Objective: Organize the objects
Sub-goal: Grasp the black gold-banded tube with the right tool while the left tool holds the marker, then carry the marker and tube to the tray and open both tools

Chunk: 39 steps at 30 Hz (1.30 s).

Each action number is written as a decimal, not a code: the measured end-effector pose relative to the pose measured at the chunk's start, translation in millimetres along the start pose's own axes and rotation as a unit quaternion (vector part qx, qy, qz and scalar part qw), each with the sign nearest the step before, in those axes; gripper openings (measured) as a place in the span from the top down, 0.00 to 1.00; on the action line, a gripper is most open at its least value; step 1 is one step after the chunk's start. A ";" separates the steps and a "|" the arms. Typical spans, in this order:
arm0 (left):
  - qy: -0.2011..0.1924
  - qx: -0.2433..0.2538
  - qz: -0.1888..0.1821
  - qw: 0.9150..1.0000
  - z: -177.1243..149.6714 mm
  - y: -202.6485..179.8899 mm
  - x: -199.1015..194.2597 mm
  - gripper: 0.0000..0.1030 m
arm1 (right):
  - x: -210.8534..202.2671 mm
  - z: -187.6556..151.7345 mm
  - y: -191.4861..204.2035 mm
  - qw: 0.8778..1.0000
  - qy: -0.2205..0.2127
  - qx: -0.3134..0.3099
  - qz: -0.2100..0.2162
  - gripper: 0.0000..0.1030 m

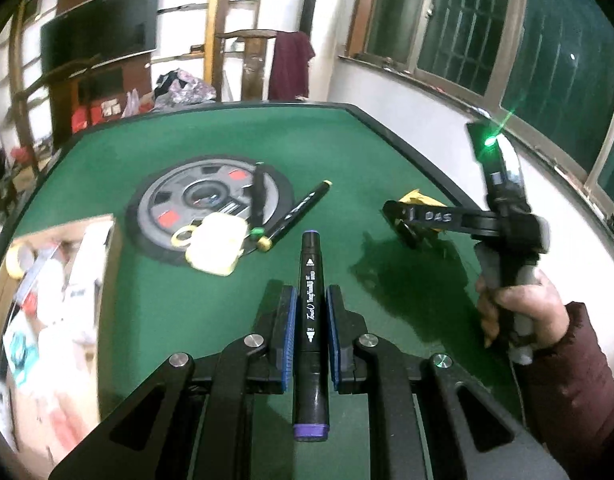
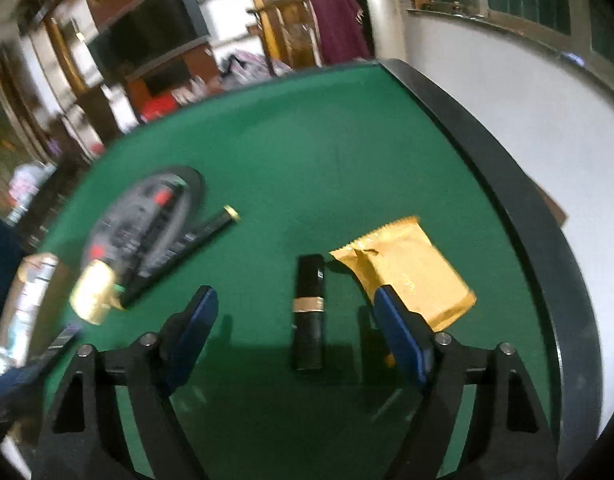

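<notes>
A green felt table (image 1: 211, 148) with a dark raised rim filled both wrist views. The left hand-held gripper (image 1: 311, 320) was closed tight on a black marker with purple end caps (image 1: 311, 280), the barrel pinched between its blue pads and pointing toward the far edge, lifted clear of the felt. Farther off and to the left lay a round mat printed like a car wheel (image 1: 195, 196); on it rested a pale yellow eraser-like block (image 1: 217, 246) and a green-capped marker (image 1: 260, 200), while a yellow-capped marker (image 1: 295, 216) lay slanted across its right edge. To the right, a person's hand in a maroon sleeve (image 1: 515, 308) gripped the handle of the right hand-held gripper (image 2: 295, 320). Its jaws stood wide apart, touching nothing, with a black lipstick tube with a gold band (image 2: 308, 308) lying on the felt between them, its length running near to far. A gold foil sachet (image 2: 407, 268) lay flat just beside the tube on its right, partly behind the right finger. The step in hand appeared to be gathering loose items, one already carried and the lipstick about to be picked up. The next move likely called for lowering the open jaws around the tube and closing squarely on its sides, without catching the sachet.
</notes>
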State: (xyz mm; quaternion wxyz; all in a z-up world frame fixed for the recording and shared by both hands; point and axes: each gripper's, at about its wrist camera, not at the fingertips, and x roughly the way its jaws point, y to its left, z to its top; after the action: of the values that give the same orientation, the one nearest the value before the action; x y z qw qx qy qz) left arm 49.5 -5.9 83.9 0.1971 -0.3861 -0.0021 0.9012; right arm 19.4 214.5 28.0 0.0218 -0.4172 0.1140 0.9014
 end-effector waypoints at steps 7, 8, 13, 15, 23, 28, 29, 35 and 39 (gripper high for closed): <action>-0.024 -0.021 0.017 0.999 -17.5 28.8 -28.4 0.89 | 22.5 -7.1 9.3 0.997 0.033 -0.024 -0.072 0.85; -0.028 -0.024 0.018 0.999 -19.6 32.3 -32.1 0.89 | 22.2 -7.5 9.1 0.997 0.037 -0.017 -0.064 0.85; -0.048 -0.042 0.027 0.998 -31.1 54.5 -50.7 0.89 | 13.7 -15.3 13.7 0.998 0.053 0.005 -0.024 0.85; -0.054 -0.052 0.028 0.997 -36.2 65.3 -57.9 0.89 | 7.0 -20.9 15.5 0.998 0.060 0.013 0.000 0.85; -0.067 -0.094 0.051 0.992 -57.2 105.4 -77.2 0.89 | -23.0 -42.7 57.2 0.992 0.074 0.021 0.095 0.85; -0.065 -0.120 0.078 0.988 -69.6 128.8 -84.4 0.89 | -36.0 -45.5 104.7 0.988 0.073 -0.009 0.132 0.85; -0.065 -0.124 0.084 0.987 -71.1 132.4 -85.5 0.89 | -38.8 -46.5 114.8 0.987 0.074 -0.017 0.139 0.85; -0.069 -0.136 0.119 0.981 -81.4 149.1 -95.7 0.88 | -47.1 -54.9 162.4 0.981 0.079 -0.050 0.169 0.85; -0.076 -0.139 0.134 0.978 -85.2 156.5 -103.1 0.89 | -48.3 -59.7 189.2 0.977 0.084 -0.067 0.186 0.85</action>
State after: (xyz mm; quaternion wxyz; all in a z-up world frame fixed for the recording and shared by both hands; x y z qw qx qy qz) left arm 117.9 -199.8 71.2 0.0181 -0.3365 -0.0903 0.9372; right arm 70.0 19.8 62.6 -0.1840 -0.4635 0.1304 0.8569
